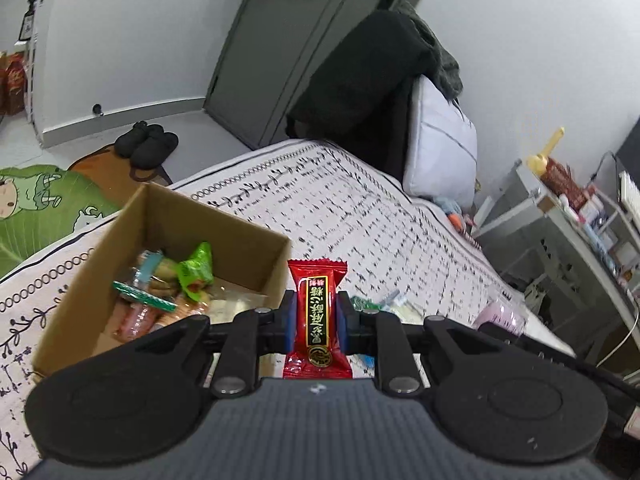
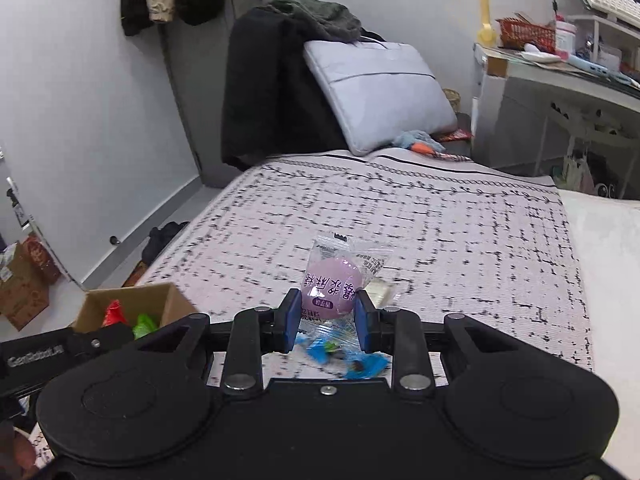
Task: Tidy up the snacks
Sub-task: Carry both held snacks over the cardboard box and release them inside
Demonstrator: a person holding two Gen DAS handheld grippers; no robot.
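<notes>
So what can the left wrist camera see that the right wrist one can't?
Only the left wrist view shows the left gripper clamping a red candy, plus the snacks heaped inside the cardboard box and a green floor mat.

Only the right wrist view shows the right gripper pinching a purple ball snack and blue wrappers beneath.

Both show the box, the patterned bedspread, the pillow and the desk.
</notes>
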